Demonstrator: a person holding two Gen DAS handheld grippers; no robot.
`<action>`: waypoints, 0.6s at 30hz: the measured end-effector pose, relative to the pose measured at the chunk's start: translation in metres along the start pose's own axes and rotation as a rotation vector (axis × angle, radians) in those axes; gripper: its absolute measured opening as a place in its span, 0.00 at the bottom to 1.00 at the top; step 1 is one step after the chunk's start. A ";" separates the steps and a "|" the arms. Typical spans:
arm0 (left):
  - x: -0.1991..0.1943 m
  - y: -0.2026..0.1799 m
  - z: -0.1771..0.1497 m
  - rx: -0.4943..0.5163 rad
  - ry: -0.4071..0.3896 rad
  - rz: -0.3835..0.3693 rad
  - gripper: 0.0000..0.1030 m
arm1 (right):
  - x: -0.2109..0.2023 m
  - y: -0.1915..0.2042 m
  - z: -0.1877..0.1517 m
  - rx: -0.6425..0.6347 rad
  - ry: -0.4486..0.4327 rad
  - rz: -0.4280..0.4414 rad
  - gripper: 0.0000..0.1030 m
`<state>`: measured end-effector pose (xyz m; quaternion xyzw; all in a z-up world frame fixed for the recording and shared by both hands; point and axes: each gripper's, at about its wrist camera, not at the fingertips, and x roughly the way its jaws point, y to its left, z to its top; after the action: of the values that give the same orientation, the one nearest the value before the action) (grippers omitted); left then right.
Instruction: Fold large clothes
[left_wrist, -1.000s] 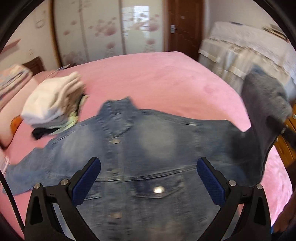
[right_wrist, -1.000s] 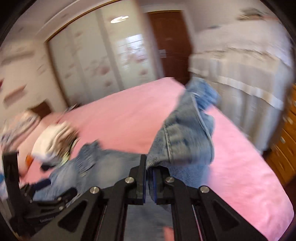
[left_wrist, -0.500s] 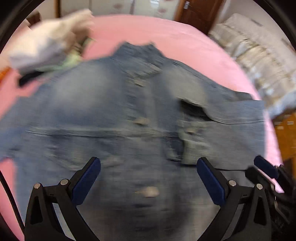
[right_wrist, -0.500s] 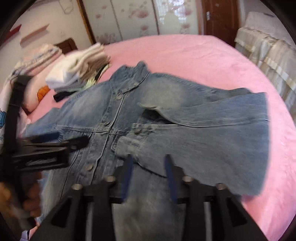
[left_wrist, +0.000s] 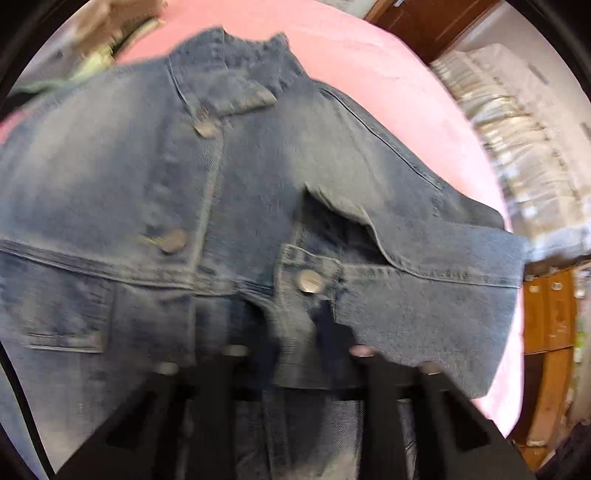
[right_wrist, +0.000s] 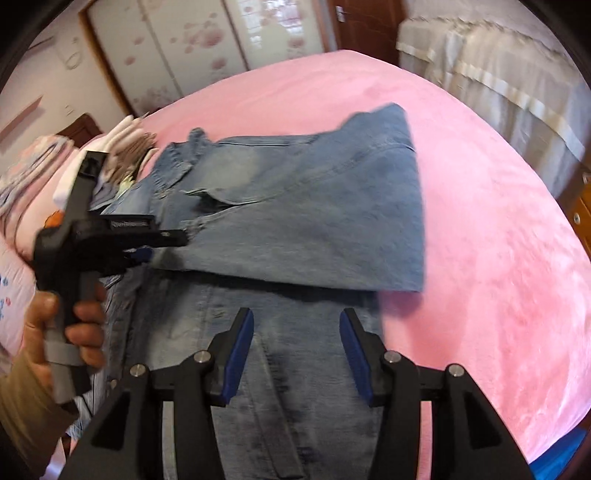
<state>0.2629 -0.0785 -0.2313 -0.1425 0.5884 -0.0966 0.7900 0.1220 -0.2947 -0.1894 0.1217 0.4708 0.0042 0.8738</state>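
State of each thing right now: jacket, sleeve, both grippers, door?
Jacket: flat on bed, buttoned.
Sleeve: folded across the front.
Left gripper: just closed, shut at the cuff; grip unclear.
Right gripper: just opened, open, holding nothing.
Door: closed.

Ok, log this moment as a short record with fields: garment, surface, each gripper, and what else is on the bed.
garment: denim jacket, front up, buttoned, one sleeve folded across the chest
surface: pink bed cover
left gripper: jaws have just closed, tips at the folded sleeve's cuff; grip on cloth unclear
right gripper: open, nothing between its pads, above the jacket's lower part
also on bed: stack of folded clothes beyond the collar
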 end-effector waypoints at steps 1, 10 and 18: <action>-0.005 -0.002 0.005 -0.008 0.009 0.002 0.14 | -0.001 -0.007 0.001 0.017 -0.006 -0.010 0.47; -0.018 0.020 0.012 -0.050 0.179 -0.088 0.14 | -0.002 -0.034 -0.001 0.073 -0.006 -0.054 0.47; -0.018 0.041 -0.004 -0.133 0.186 -0.207 0.58 | 0.001 -0.028 -0.008 0.066 0.005 -0.029 0.47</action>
<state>0.2533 -0.0342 -0.2300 -0.2448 0.6462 -0.1512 0.7068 0.1135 -0.3205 -0.2006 0.1437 0.4747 -0.0238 0.8680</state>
